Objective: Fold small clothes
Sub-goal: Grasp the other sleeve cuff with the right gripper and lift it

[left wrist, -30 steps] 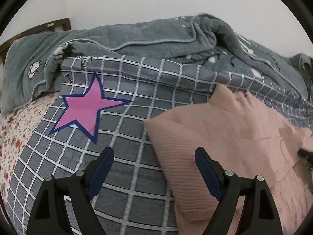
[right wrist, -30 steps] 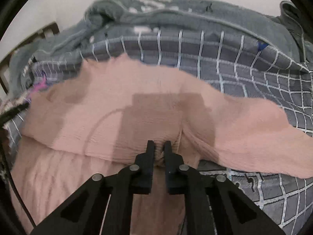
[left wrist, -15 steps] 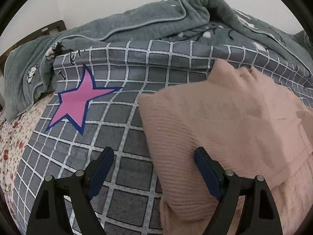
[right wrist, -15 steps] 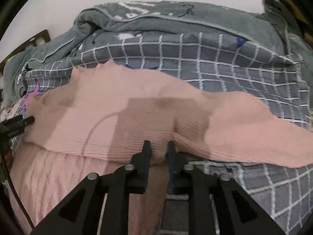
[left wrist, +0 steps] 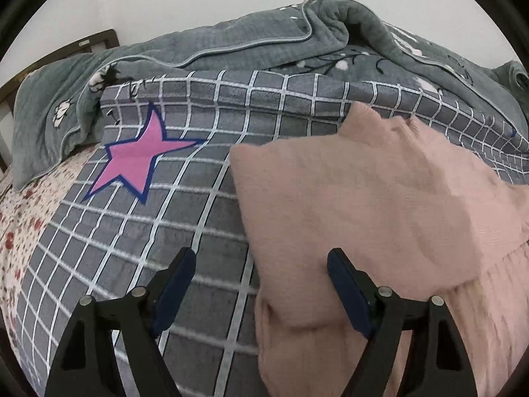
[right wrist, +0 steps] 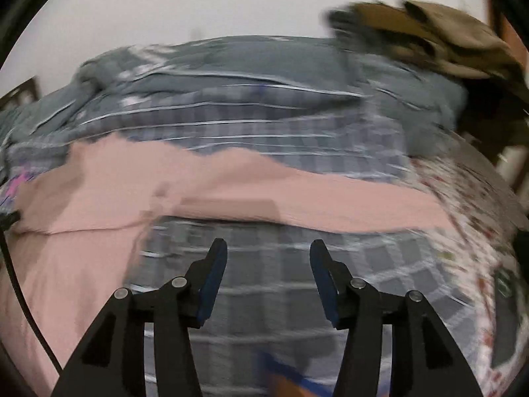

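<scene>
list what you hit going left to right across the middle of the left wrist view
floral sheet → pink star on the grey checked quilt → pink knit sweater, folded over on itself, running to the right edge

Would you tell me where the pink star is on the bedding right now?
In the left wrist view, the pink star sits on the grey checked cover, left of the pink sweater and just below the grey-green blanket.
</scene>
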